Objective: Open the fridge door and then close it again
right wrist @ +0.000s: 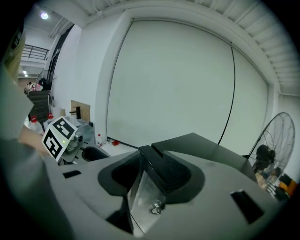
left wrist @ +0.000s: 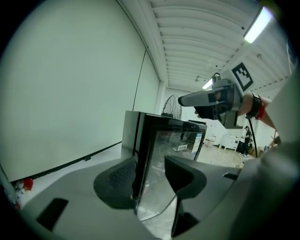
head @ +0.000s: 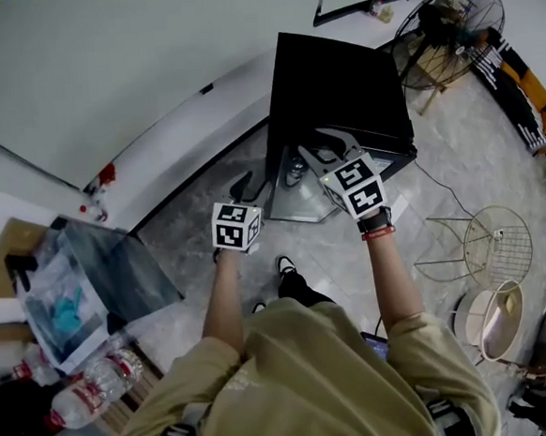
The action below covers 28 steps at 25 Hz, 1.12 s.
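A small black fridge [head: 337,80] stands on the floor in front of me, and its glass door [head: 300,196] seems to stand out at a slight angle. My left gripper [head: 242,185] is at the door's left side. In the left gripper view its jaws [left wrist: 150,180] stand wide open with the door's upright edge [left wrist: 140,154] between them, not pressed. My right gripper [head: 329,150] is over the door's top. Its jaws [right wrist: 147,176] are open around the door's top edge [right wrist: 150,159]. A small key [right wrist: 156,206] hangs on the glass below.
A floor fan [head: 446,25] stands behind the fridge on the right. A wire stool [head: 496,242] and a round bin [head: 492,313] are at the right. A glass-topped table [head: 117,262] and water bottles [head: 89,387] are at the left. A white wall runs behind.
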Available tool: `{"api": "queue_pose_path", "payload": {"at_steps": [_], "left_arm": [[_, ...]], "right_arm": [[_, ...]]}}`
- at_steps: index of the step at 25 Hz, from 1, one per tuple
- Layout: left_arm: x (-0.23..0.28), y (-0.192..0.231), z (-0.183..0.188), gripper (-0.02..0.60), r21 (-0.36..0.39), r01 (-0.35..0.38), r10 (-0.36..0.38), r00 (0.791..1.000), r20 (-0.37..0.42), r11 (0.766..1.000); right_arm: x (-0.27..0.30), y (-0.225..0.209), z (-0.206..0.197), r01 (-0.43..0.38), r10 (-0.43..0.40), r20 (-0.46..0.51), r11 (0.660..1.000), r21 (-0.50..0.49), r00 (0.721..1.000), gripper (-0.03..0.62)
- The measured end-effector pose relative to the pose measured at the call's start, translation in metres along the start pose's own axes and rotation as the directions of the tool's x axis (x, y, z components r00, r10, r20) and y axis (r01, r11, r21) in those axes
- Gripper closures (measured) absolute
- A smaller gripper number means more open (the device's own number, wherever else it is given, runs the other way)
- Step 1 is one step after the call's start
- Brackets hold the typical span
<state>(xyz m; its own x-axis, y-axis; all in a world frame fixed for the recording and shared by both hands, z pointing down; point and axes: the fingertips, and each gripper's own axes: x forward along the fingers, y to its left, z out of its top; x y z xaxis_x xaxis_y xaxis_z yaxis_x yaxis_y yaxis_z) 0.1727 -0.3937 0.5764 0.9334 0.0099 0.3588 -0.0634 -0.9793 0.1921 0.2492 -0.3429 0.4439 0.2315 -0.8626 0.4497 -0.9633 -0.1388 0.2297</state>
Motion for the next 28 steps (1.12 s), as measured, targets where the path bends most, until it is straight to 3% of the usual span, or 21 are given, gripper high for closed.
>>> {"api": "queue_pose_path", "payload": {"at_steps": [5,12,28], "left_arm": [[0.021,0.01,-0.016,0.367,0.022,0.011,-0.01,1.0,-0.017,1.0],[0.049,0.019,-0.033,0.367,0.025,0.064,-0.063,0.996,-0.064,0.998],[0.103,0.031,-0.058,0.365,0.0,0.163,-0.162,0.978,-0.134,0.987]], "right_arm": [[0.02,-0.009,-0.008,-0.063,0.05,-0.093,0.988,-0.138,0.994,0.402],[0.04,-0.002,-0.017,-0.167,0.118,-0.195,0.952,-0.256,0.974,0.378],[0.066,-0.008,-0.04,-0.237,0.108,-0.338,0.899,-0.368,0.935,0.373]]}}
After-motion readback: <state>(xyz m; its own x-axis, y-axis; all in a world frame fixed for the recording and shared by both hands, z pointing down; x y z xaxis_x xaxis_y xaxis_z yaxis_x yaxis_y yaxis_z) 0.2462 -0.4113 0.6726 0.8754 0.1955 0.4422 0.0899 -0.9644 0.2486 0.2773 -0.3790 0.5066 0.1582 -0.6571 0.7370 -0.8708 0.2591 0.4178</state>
